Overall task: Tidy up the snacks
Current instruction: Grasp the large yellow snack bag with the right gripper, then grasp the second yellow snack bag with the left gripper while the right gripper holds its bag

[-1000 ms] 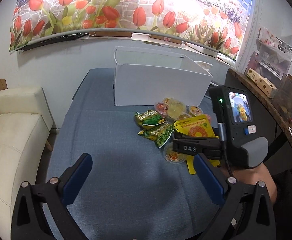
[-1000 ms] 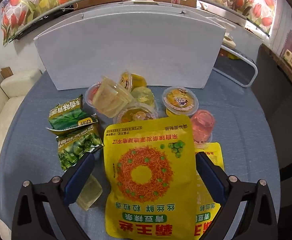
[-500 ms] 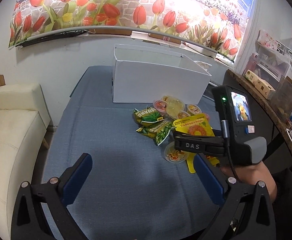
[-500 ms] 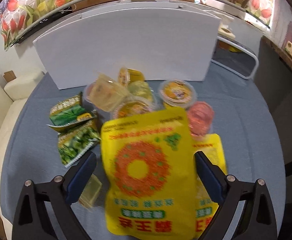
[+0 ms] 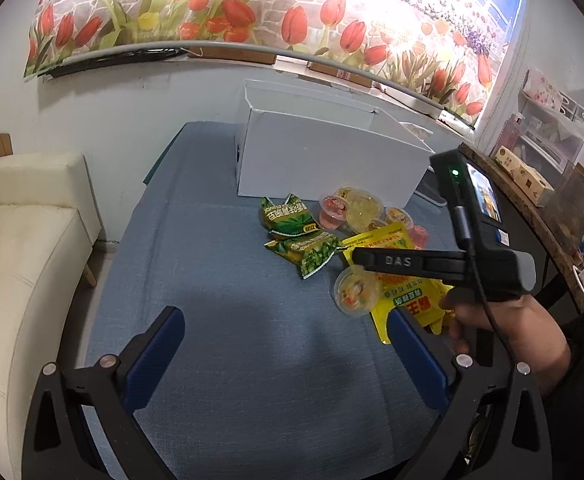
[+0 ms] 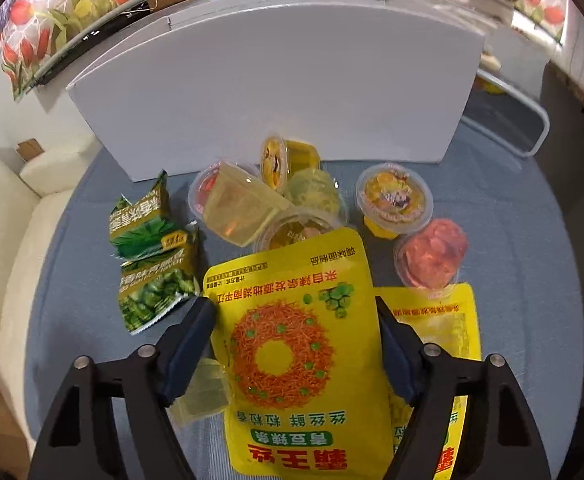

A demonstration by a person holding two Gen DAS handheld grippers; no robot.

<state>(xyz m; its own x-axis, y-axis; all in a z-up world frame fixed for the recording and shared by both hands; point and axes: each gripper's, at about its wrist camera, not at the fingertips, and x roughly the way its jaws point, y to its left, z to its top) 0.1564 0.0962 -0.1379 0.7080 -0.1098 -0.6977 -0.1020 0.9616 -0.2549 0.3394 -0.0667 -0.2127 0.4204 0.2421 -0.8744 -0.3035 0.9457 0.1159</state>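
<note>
On the left, the left gripper [image 5: 280, 356] hangs over bare blue tablecloth [image 5: 220, 280] with its jaws spread wide and nothing between them, well apart from the snacks.

Moving right across the pile, two green pea packets [image 6: 148, 256] lie one against the other on the cloth. Beside them sits a cluster of jelly cups [image 6: 248, 208], some tipped on their sides, just in front of the white box [image 6: 276, 92]. One more clear cup [image 6: 202, 394] lies by the right gripper's left finger.

In the middle, the right gripper [image 6: 295, 344] has its two fingers closed in against the sides of the top yellow pouch [image 6: 288, 344]; it looks like a grasp, and the pouch seems to ride a little above the cloth, though that is hard to confirm. A second yellow pouch [image 6: 439, 320] lies underneath and to the right. Further right stand an orange jelly cup [image 6: 393, 200] and a pink jelly cup [image 6: 431, 256], close together.

Judging by the layout, the task is barely begun: every visible snack is still outside the box, whose inside cannot be seen. The pouch in hand appears to be the first item going in, with the other pouch, packets and cups left.
</note>
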